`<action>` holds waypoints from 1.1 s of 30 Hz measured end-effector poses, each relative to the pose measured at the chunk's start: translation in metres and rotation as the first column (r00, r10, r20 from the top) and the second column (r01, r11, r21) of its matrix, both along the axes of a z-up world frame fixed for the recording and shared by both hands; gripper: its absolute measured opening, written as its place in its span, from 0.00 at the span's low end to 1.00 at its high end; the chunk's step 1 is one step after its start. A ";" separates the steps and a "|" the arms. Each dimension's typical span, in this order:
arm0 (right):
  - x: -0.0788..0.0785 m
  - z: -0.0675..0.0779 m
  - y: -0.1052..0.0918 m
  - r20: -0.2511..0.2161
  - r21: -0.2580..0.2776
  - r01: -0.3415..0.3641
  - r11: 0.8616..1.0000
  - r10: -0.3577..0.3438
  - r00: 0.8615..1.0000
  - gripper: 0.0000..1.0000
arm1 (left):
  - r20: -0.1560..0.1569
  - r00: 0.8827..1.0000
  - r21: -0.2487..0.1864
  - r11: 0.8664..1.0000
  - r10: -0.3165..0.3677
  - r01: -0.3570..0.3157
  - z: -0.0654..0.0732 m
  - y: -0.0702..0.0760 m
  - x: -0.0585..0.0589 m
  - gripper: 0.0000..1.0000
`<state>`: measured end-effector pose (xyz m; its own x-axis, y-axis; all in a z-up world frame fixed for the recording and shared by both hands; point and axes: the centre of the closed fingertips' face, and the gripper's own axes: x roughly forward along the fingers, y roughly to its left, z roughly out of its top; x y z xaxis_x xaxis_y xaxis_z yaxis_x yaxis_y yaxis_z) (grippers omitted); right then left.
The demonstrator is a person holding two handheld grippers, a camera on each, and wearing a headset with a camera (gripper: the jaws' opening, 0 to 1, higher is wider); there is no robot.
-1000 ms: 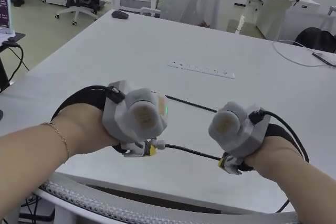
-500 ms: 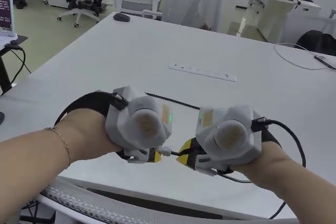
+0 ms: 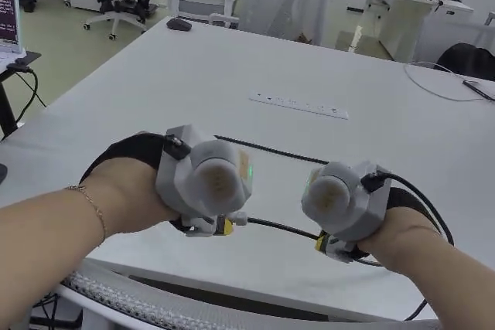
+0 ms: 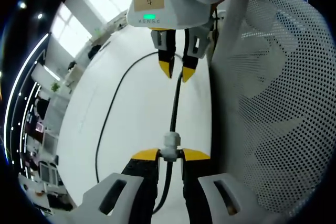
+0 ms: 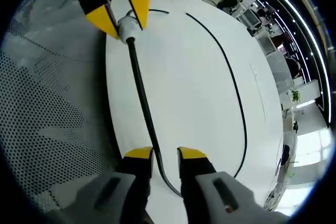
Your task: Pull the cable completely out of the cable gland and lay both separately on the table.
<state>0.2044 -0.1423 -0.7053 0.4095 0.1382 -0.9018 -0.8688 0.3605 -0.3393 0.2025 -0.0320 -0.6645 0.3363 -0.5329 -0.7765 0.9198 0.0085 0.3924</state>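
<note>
Left claw (image 4: 170, 155) is found clenched on the white cable gland (image 4: 171, 141), held near the front edge of the bench (image 3: 232, 67). The black cable (image 4: 176, 95) is seen threaded through the gland and is run across to the right claw (image 5: 158, 153), whose jaws are parted around it. The remainder is laid looped on the bench.

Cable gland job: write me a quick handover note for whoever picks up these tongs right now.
Left tongs: shut on the cable gland, at the table's near edge.
Right tongs: open around the cable, a gap beside it.
Done: nothing apart yet; the cable runs through the gland.
Left to do: pull the cable fully out, lay both separately on the table.
</note>
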 end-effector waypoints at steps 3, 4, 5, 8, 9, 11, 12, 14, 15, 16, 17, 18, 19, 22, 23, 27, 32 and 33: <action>-0.002 0.009 0.032 0.023 0.117 -0.094 0.989 0.092 0.995 0.25 | 0.001 1.000 0.003 1.000 -0.003 0.003 -0.001 0.001 0.000 0.16; -0.004 0.013 0.042 0.032 0.154 -0.124 0.980 0.121 0.992 0.25 | 0.004 1.000 -0.001 1.000 -0.002 0.002 0.000 0.000 0.000 0.17; -0.006 0.017 0.052 0.041 0.194 -0.145 0.970 0.139 0.989 0.27 | 0.006 1.000 -0.005 1.000 -0.002 0.002 0.001 0.000 0.000 0.17; -0.013 0.034 0.082 0.075 0.319 -0.226 0.921 0.213 0.974 0.24 | 0.009 1.000 -0.024 1.000 -0.009 0.010 0.005 -0.003 0.000 0.17; -0.016 0.037 0.087 0.076 0.346 -0.236 0.908 0.223 0.972 0.21 | 0.012 1.000 -0.028 0.999 -0.016 0.016 0.005 -0.004 -0.001 0.17; -0.016 0.041 0.090 0.086 0.362 -0.240 0.901 0.224 0.971 0.13 | 0.005 1.000 -0.034 0.999 -0.020 0.020 0.005 -0.005 -0.003 0.17; -0.016 0.041 0.089 0.086 0.357 -0.240 0.903 0.224 0.971 0.10 | 0.001 1.000 -0.035 0.999 -0.023 0.023 0.005 -0.006 -0.004 0.17; -0.013 0.040 0.085 0.094 0.341 -0.231 0.911 0.211 0.973 0.05 | -0.003 1.000 -0.036 0.999 -0.028 0.028 0.004 -0.007 -0.005 0.17; -0.012 0.039 0.082 0.088 0.341 -0.229 0.912 0.212 0.973 0.04 | 0.000 1.000 -0.033 0.999 -0.025 0.025 0.005 -0.006 -0.004 0.17; -0.012 0.037 0.079 0.084 0.332 -0.223 0.916 0.207 0.975 0.04 | 0.005 1.000 -0.031 0.999 -0.024 0.024 0.005 -0.006 -0.003 0.17; -0.009 0.034 0.072 0.089 0.296 -0.212 0.931 0.194 0.977 0.04 | 0.007 1.000 -0.030 0.999 -0.017 0.017 0.005 -0.005 -0.002 0.17; -0.006 0.030 0.063 0.083 0.253 -0.191 0.948 0.176 0.981 0.04 | 0.010 1.000 -0.025 1.000 -0.013 0.014 0.005 -0.004 -0.001 0.17; -0.005 0.022 0.050 0.061 0.188 -0.159 0.969 0.150 0.987 0.04 | 0.016 1.000 -0.016 1.000 -0.011 0.012 0.004 -0.002 0.000 0.17; -0.003 0.006 0.020 0.004 0.084 -0.063 0.994 0.063 0.998 0.04 | 0.021 1.000 -0.007 1.000 -0.011 0.011 0.003 -0.001 0.000 0.17; -0.002 0.002 0.009 -0.005 0.047 -0.033 0.998 0.033 0.999 0.04 | 0.023 1.000 -0.005 1.000 -0.014 0.014 0.003 -0.002 -0.001 0.17; -0.002 0.000 -0.002 -0.030 0.040 0.024 0.999 -0.023 0.999 0.05 | 0.027 0.999 -0.010 1.000 -0.018 0.018 0.005 -0.004 -0.001 0.17; -0.007 0.019 0.053 0.041 0.220 -0.138 0.966 0.133 0.990 0.27 | 0.033 0.999 -0.013 1.000 -0.019 0.020 0.006 -0.005 0.000 0.17; -0.008 0.021 0.057 0.055 0.215 -0.170 0.962 0.162 0.985 0.29 | 0.033 0.999 -0.016 1.000 -0.020 0.021 0.006 -0.005 0.000 0.17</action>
<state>0.1967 -0.0856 -0.6842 0.3966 0.3990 -0.8268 -0.9111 0.2813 -0.3013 0.2022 -0.0370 -0.6582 0.3507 -0.5522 -0.7563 0.9063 -0.0034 0.4227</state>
